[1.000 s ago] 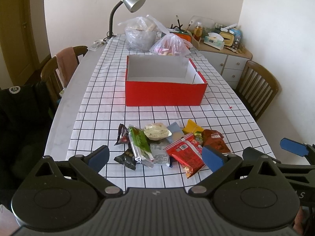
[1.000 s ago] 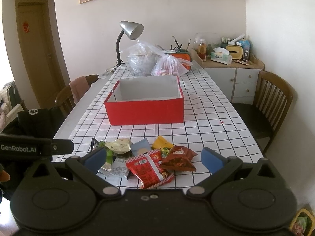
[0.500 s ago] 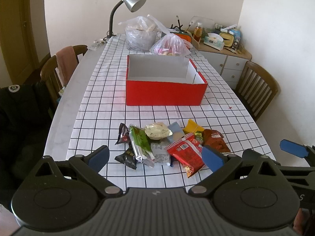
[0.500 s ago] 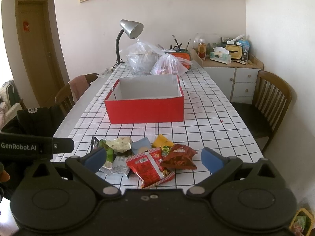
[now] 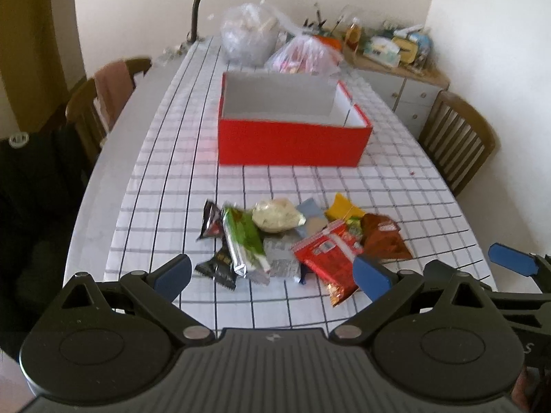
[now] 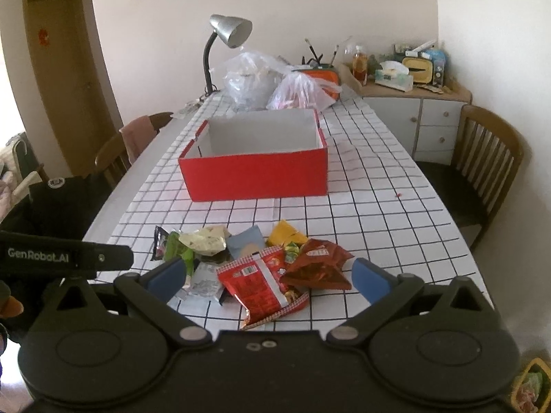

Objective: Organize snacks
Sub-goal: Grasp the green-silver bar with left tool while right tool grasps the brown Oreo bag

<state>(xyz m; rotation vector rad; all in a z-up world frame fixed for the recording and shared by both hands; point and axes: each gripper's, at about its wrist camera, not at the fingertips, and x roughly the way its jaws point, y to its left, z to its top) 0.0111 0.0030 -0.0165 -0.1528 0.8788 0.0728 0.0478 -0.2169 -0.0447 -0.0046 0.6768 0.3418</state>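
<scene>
**Both grippers wide over the snack pile, box waiting beyond**

We see the snack pile (image 5: 296,241) heaped at the near end of the table (image 5: 165,158), spread crosswise from left to right. The red packet (image 6: 263,284) lies with its long axis running away from us, tilted a little leftward at the far end. The green packet (image 5: 242,241) also runs near-to-far, its silver end toward us. The brown packet (image 6: 318,268) sits just right of the red one, touching it.

The red box (image 5: 292,141) stands open-topped, well apart from the pile, its long side facing us.

Our left gripper (image 5: 272,273) hangs level over the near table edge, fingers spread wide, holding nothing. Our right gripper (image 6: 267,277) is posed likewise, wide open and empty, straddling the red packet.

The left wrist view catches the right gripper's blue fingertips (image 5: 511,263) at its right margin. Only the right wrist view shows the door (image 6: 65,79) and wall frames. The left view is blurred.
</scene>
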